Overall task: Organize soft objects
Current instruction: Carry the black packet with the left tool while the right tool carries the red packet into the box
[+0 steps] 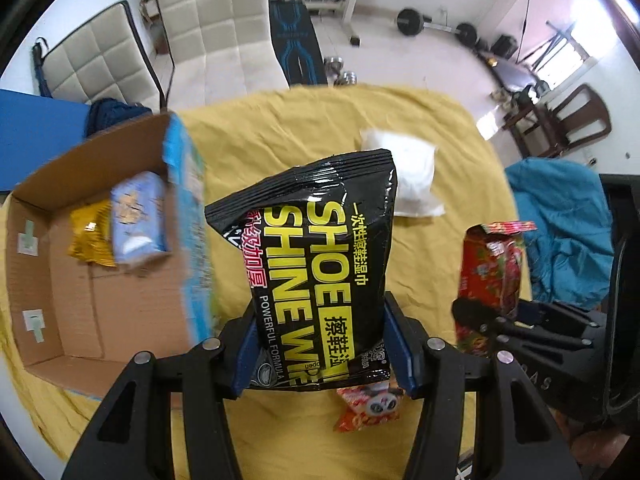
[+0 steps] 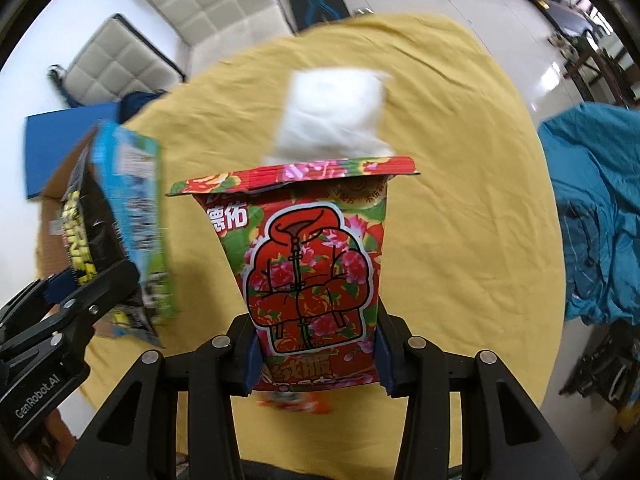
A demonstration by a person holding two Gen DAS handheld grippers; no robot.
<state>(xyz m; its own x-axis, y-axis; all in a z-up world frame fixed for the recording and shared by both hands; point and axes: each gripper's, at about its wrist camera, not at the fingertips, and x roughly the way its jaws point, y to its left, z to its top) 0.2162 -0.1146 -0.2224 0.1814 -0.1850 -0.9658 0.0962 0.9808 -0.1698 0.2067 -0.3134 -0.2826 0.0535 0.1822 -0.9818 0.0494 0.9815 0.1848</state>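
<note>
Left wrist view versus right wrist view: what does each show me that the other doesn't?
Only the left wrist view looks into the cardboard box, where a gold packet and a pale blue pack lie. It also shows the panda snack packet sharply. Only the right wrist view shows the front of the red floral pack with its jacket drawing. Both show the left gripper shut on the black shoe wipes pack, the right gripper shut on the floral pack, the white pouch and the yellow cloth.
</note>
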